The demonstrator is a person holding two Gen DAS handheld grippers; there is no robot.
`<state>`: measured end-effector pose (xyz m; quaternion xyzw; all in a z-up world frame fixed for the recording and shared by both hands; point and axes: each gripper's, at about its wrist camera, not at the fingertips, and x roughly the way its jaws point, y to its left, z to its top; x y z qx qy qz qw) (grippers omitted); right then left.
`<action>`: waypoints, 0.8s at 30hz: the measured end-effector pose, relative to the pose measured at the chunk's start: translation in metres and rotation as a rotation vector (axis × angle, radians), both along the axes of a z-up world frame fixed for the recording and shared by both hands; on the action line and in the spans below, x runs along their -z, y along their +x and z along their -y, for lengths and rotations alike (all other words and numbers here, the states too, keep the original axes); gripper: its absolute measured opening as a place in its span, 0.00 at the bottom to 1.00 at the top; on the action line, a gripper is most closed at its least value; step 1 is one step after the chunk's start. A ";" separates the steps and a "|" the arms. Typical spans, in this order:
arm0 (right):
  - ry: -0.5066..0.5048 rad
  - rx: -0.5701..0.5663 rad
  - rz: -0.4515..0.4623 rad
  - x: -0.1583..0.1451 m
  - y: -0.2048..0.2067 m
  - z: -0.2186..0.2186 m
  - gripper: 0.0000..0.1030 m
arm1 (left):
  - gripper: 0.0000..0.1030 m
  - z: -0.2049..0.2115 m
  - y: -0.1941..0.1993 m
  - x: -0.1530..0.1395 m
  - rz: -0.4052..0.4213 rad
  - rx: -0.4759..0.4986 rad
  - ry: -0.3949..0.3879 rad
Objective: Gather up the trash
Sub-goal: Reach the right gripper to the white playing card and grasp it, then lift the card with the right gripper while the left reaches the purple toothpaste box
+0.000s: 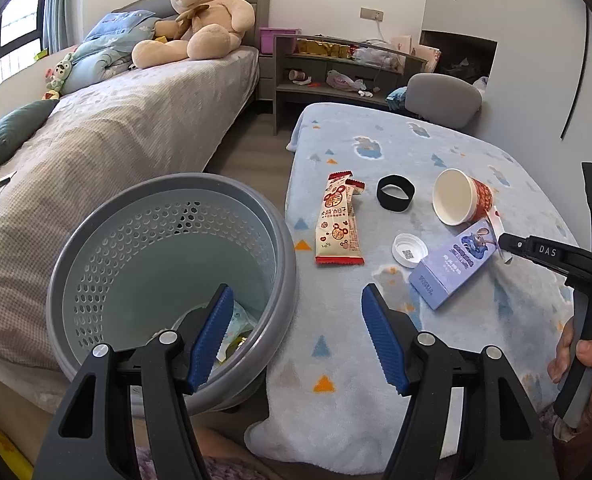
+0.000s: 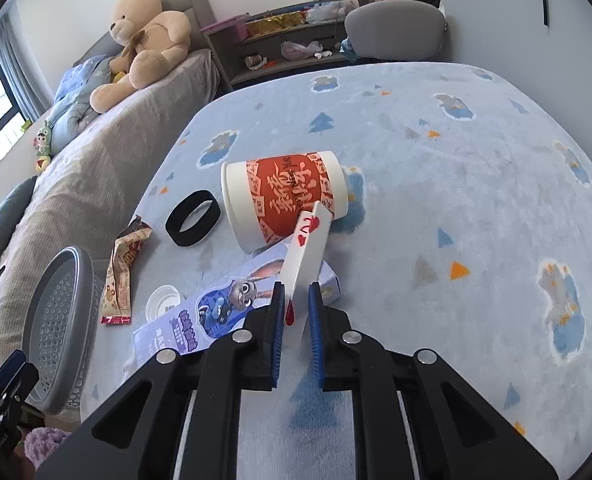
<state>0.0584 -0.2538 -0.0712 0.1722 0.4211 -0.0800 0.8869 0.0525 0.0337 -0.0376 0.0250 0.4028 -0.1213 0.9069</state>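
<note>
One flat white card [image 2: 310, 240] between ribbed blue pads [image 2: 277, 320].

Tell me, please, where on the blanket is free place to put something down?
Free: the blanket right of the cup and behind it, toward the chair. Crowded: the left part, where wrapper, band, cap, box and cup lie close together.

Left gripper [image 1: 296, 316] jaws apart, right gripper [image 2: 296, 300] jaws clamped
</note>
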 end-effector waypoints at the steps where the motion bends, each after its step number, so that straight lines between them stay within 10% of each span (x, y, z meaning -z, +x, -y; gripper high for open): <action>1: 0.002 -0.004 -0.003 0.000 -0.003 -0.001 0.11 | 0.62 0.001 -0.001 -0.001 0.002 0.005 -0.001; 24: -0.014 -0.005 -0.081 0.019 -0.078 0.009 0.16 | 0.62 0.033 -0.029 -0.014 0.030 0.088 -0.019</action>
